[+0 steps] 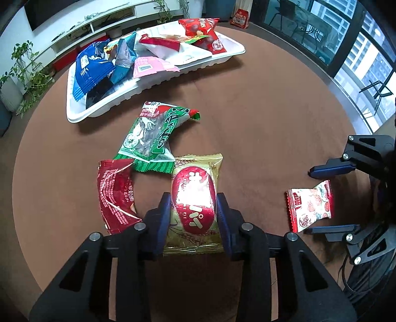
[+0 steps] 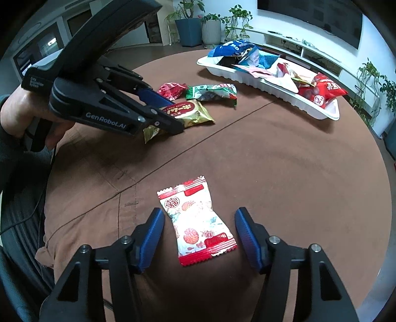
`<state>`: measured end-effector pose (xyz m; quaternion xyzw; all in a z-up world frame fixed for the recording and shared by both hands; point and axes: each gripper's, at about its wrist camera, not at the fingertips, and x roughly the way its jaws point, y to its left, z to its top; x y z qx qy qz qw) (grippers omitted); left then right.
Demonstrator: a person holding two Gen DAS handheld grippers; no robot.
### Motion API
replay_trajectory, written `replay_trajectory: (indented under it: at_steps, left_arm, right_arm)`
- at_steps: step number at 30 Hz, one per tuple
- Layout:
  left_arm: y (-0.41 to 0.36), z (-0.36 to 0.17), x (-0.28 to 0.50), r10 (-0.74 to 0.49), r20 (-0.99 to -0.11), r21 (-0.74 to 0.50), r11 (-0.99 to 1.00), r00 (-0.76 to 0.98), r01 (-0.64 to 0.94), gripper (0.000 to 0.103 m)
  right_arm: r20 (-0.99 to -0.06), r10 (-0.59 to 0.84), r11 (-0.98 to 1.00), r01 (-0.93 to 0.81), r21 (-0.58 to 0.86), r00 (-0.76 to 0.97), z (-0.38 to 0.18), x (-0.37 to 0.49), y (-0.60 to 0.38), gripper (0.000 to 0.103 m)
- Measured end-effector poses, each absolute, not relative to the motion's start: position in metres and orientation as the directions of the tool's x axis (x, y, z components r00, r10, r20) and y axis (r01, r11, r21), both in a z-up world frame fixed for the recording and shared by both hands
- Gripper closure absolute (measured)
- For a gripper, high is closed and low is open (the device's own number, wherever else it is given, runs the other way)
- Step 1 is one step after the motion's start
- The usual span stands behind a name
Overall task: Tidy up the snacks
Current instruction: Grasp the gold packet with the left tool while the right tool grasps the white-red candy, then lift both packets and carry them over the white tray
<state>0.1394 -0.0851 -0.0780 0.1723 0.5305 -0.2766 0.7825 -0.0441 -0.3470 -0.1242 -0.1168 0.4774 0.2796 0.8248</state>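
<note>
My left gripper is shut on a gold pack with a red oval label, which lies on the brown table; it also shows in the right wrist view. A dark red pack and a green pack lie beside it. My right gripper is open around a small white and red pack, fingers on either side without touching it; this pack also shows in the left wrist view. A white tray at the far side holds several packs.
The round brown table has a seam across its cloth. A white shelf unit and potted plants stand beyond the table. Windows are at the right. A red bag sits on the floor.
</note>
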Motion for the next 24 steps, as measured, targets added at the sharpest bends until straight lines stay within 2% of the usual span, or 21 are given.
replay_trajectory:
  at_steps: [7, 24]
  left_arm:
    - [-0.085, -0.079, 0.136, -0.256, -0.922, -0.020, 0.781, 0.292, 0.624, 0.073]
    - [-0.067, -0.070, 0.122, -0.302, -0.902, -0.068, 0.804, 0.307, 0.591, 0.074]
  right_arm:
    - [-0.853, 0.349, 0.802, -0.594, 0.059, 0.388, -0.123, -0.048, -0.346, 0.062]
    - [-0.836, 0.361, 0.813, -0.578, 0.065, 0.414, -0.115, -0.048, -0.351, 0.066]
